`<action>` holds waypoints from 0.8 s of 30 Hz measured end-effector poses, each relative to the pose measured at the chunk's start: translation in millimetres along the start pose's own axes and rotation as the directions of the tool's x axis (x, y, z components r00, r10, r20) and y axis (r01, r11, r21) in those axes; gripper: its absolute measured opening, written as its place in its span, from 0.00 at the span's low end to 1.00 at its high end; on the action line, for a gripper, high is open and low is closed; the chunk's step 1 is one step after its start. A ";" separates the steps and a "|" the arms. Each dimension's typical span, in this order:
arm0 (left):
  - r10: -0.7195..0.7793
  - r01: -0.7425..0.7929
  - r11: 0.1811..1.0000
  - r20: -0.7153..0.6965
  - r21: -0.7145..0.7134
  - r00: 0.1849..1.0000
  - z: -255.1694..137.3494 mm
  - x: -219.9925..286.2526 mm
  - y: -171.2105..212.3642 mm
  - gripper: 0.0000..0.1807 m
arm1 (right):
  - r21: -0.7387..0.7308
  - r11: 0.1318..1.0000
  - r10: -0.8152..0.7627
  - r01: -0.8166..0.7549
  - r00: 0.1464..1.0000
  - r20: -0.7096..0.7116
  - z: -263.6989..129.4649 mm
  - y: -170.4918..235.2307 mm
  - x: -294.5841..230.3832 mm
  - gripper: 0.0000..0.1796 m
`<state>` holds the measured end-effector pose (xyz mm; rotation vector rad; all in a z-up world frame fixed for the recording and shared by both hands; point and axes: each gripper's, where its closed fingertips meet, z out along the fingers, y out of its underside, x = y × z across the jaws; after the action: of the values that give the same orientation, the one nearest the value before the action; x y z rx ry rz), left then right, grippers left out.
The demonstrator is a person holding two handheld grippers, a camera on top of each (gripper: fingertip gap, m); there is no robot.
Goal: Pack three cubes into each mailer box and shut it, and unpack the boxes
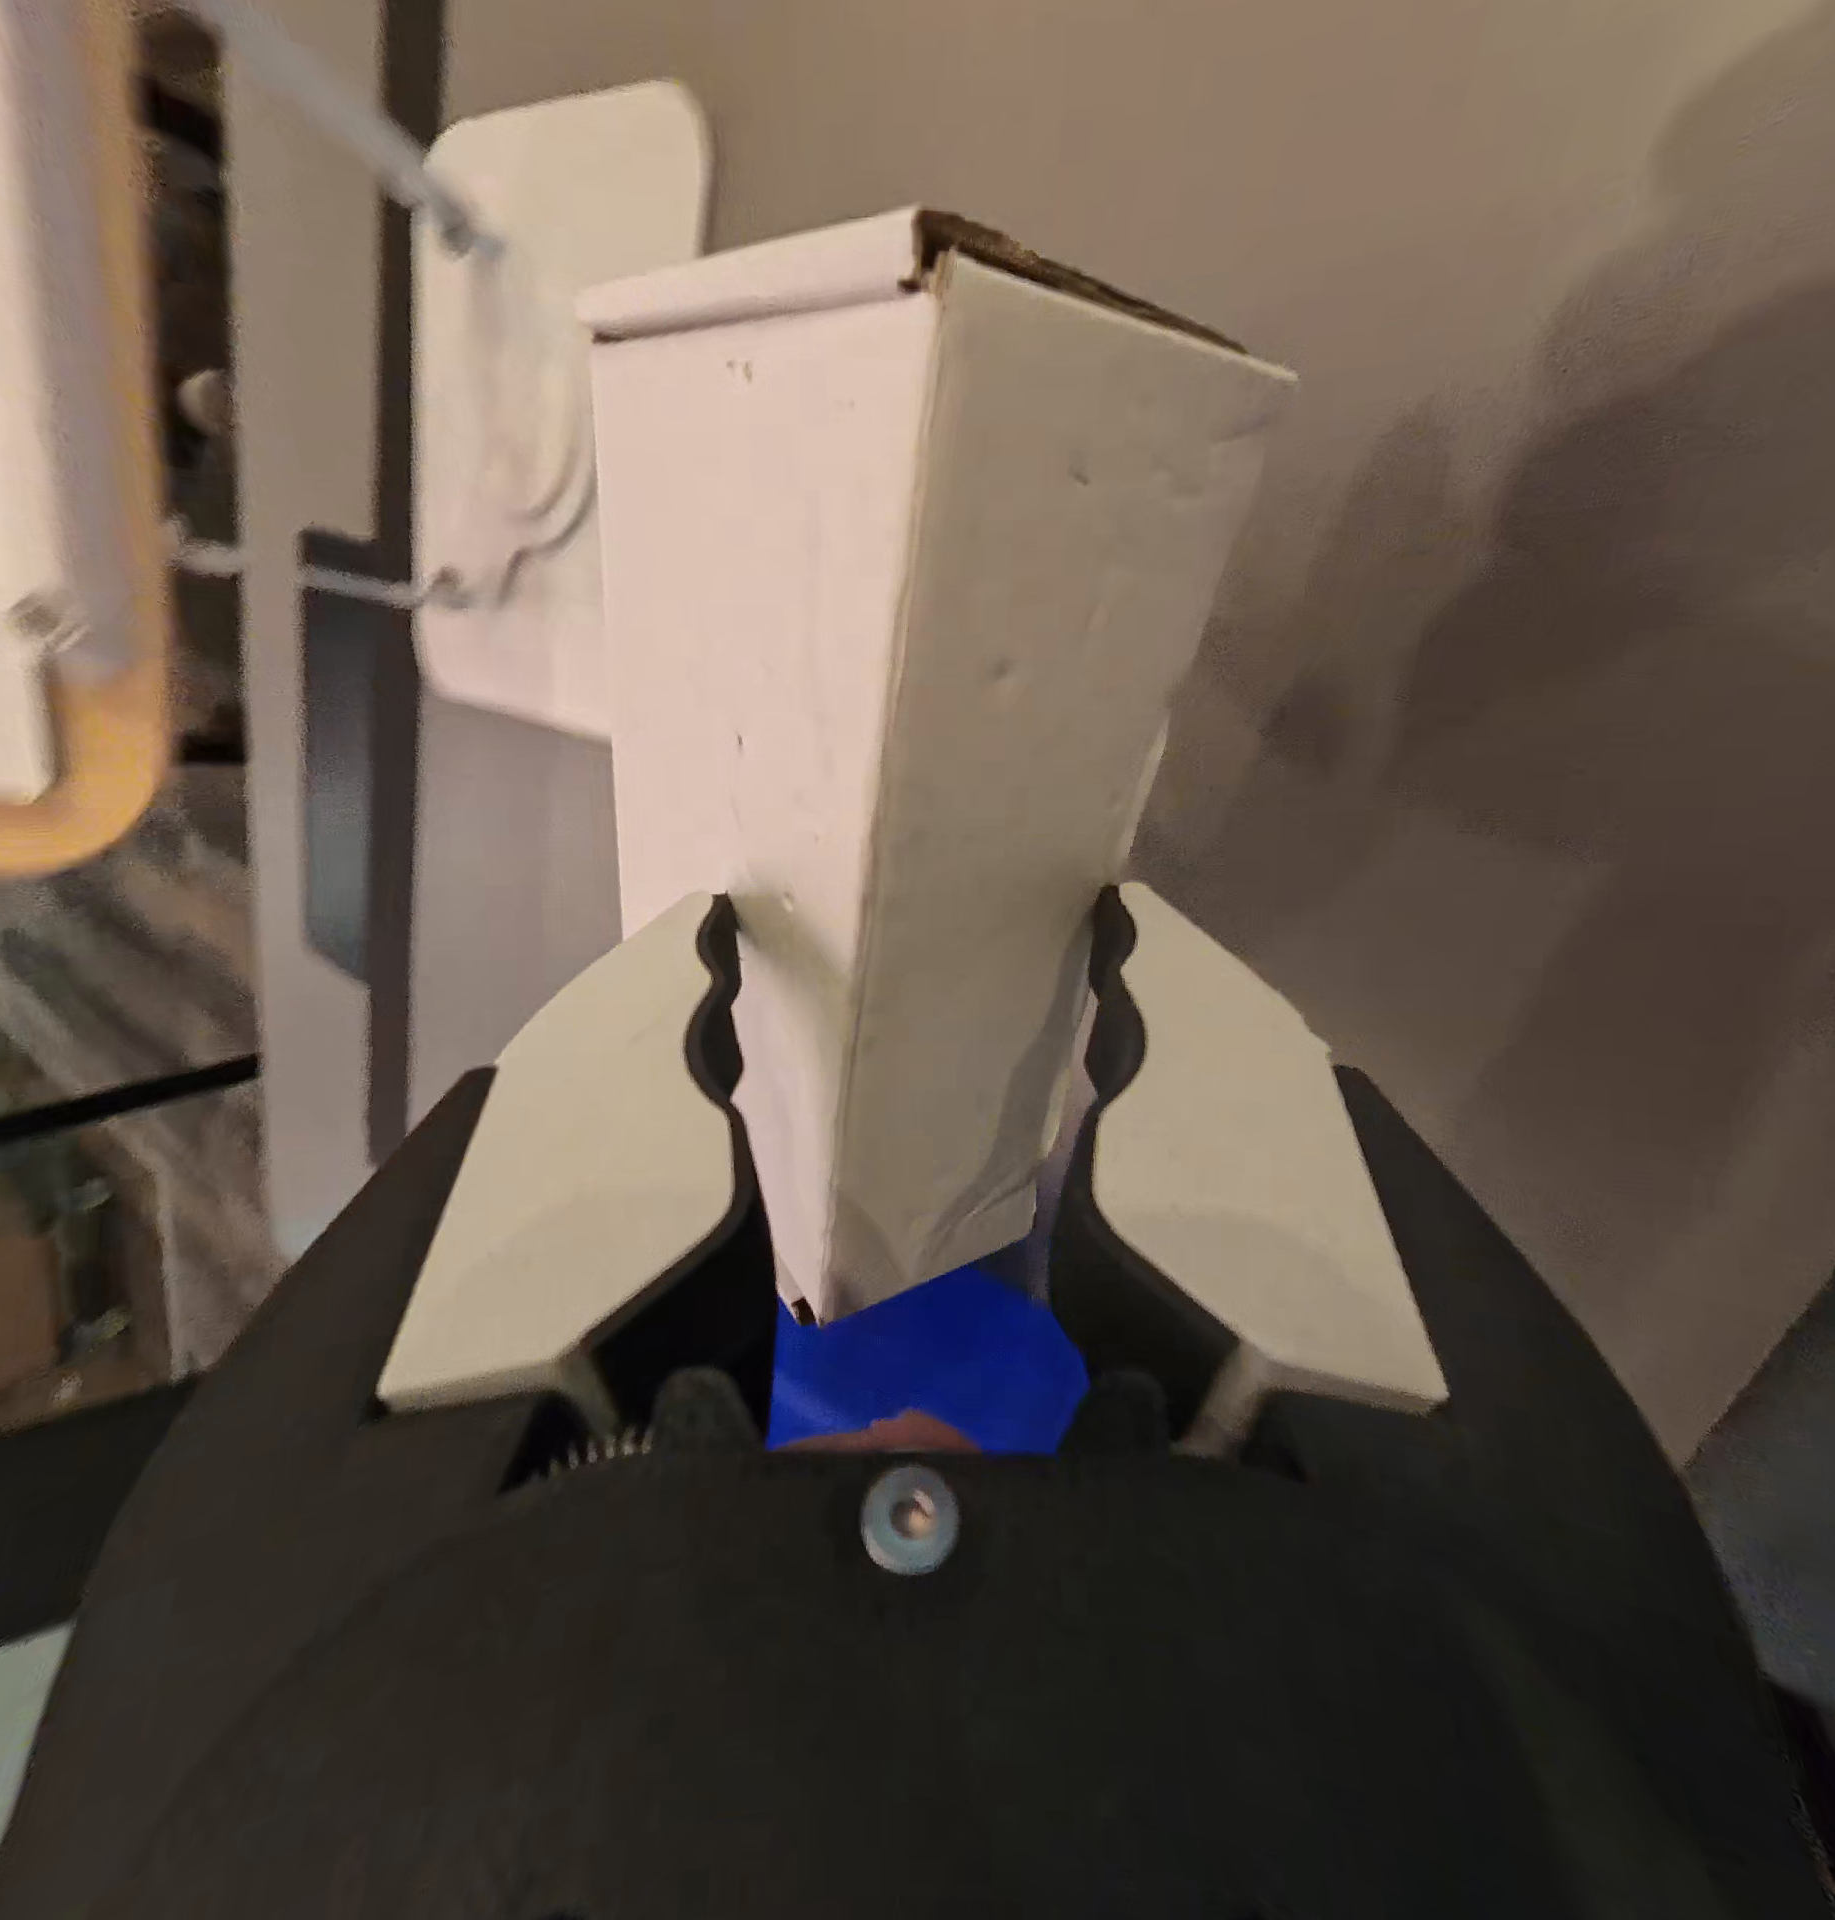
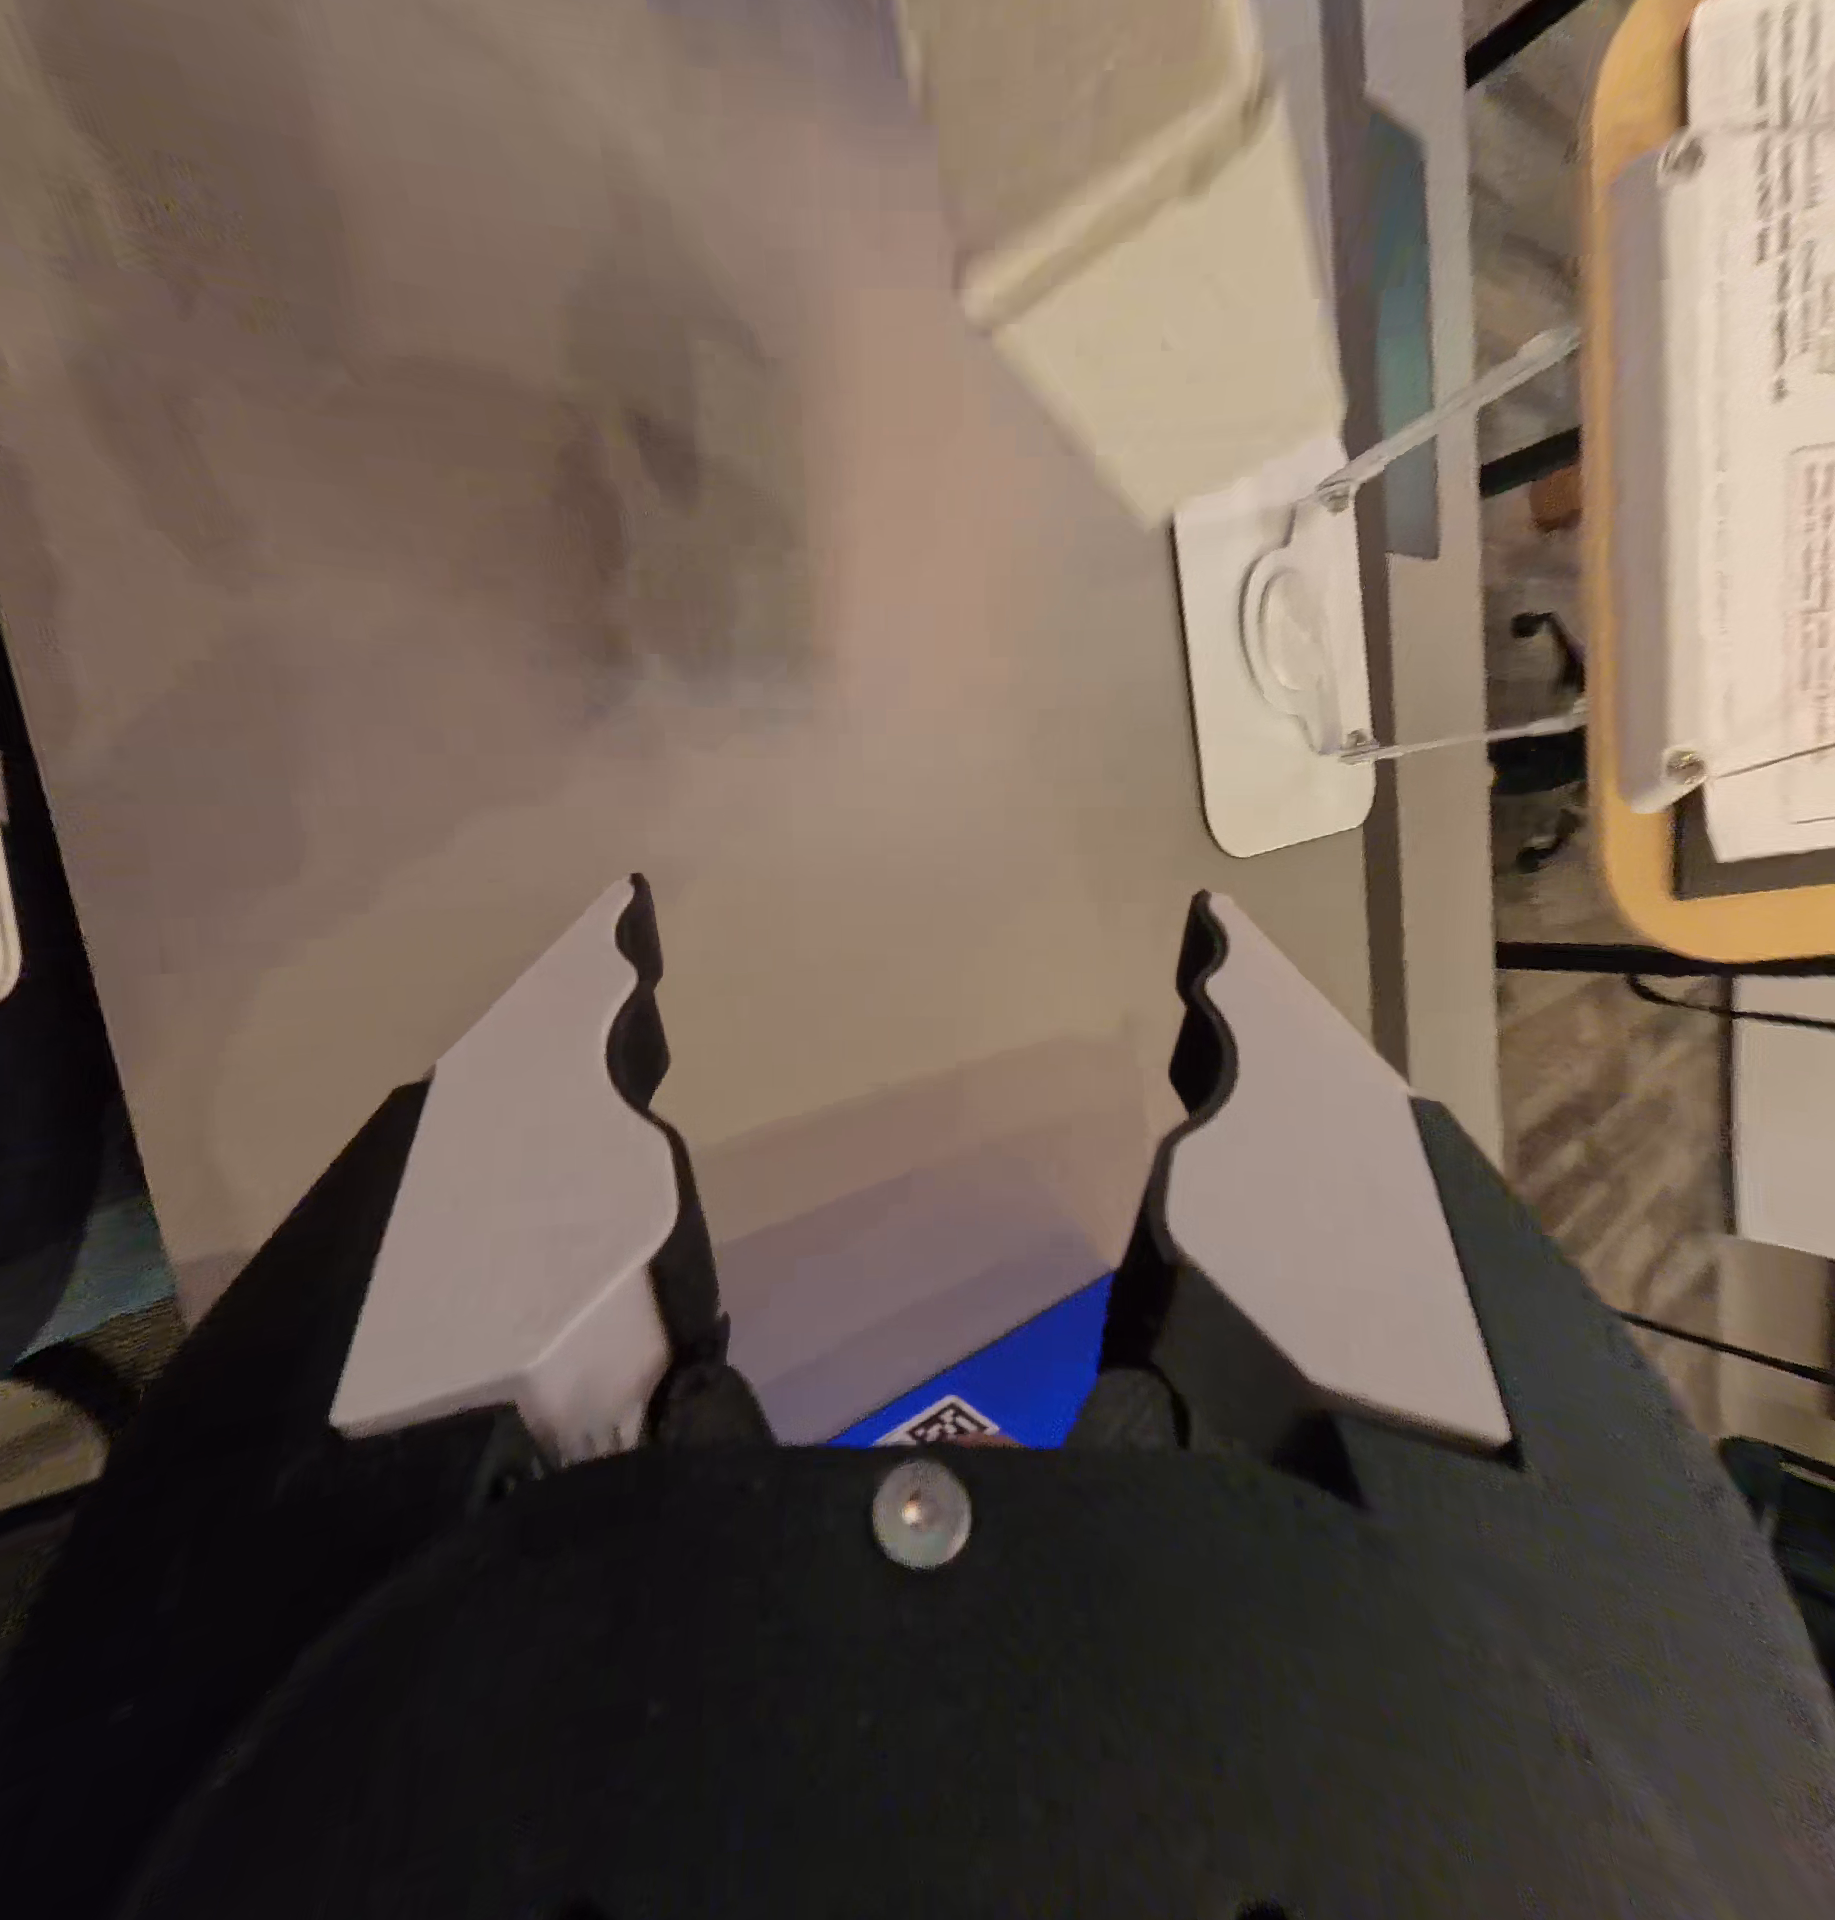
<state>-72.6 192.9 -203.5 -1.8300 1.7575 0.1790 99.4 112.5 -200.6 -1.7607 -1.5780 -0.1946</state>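
My left gripper [image 1: 915, 899] is shut on a white mailer box [image 1: 767, 623], pinching one narrow end, with the box sticking out ahead of the fingers, lid flap closed. A blue cube [image 1: 923, 1361] shows low between the fingers behind the box. My right gripper [image 2: 918, 891] is open and empty above the grey table [image 2: 477, 623]. A blue cube [image 2: 1017, 1371] with a black-and-white tag lies below, near the base of its fingers. A blurred white box [image 2: 1131, 312] shows at the upper right of the right wrist view.
A white base plate with a clear stand [image 2: 1277, 675] sits at the table's edge and also shows in the left wrist view [image 1: 539, 416]. A wood-rimmed board with papers [image 2: 1744, 468] lies beyond it. A dark object [image 2: 9, 935] is at the left.
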 end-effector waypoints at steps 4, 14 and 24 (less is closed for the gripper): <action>0.014 -0.013 1.000 -0.134 0.010 0.991 39.3 36.5 -34.0 0.36 | -0.028 0.993 -0.115 0.113 0.989 -0.098 11.6 -0.4 -3.1 0.55; -0.010 0.014 1.000 -0.322 0.008 0.947 61.2 71.5 -74.4 0.36 | -0.168 0.933 -0.338 0.317 0.933 -0.119 70.6 13.3 -7.3 0.50; -0.023 0.067 0.989 -0.320 0.130 0.947 35.8 64.7 -64.1 0.39 | -0.154 0.958 -0.260 0.243 0.960 -0.102 75.1 27.5 2.9 0.34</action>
<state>6.5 151.5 -243.6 -1.8739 1.8853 -0.2673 98.1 161.8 -263.7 -1.6124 -1.7316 -0.5384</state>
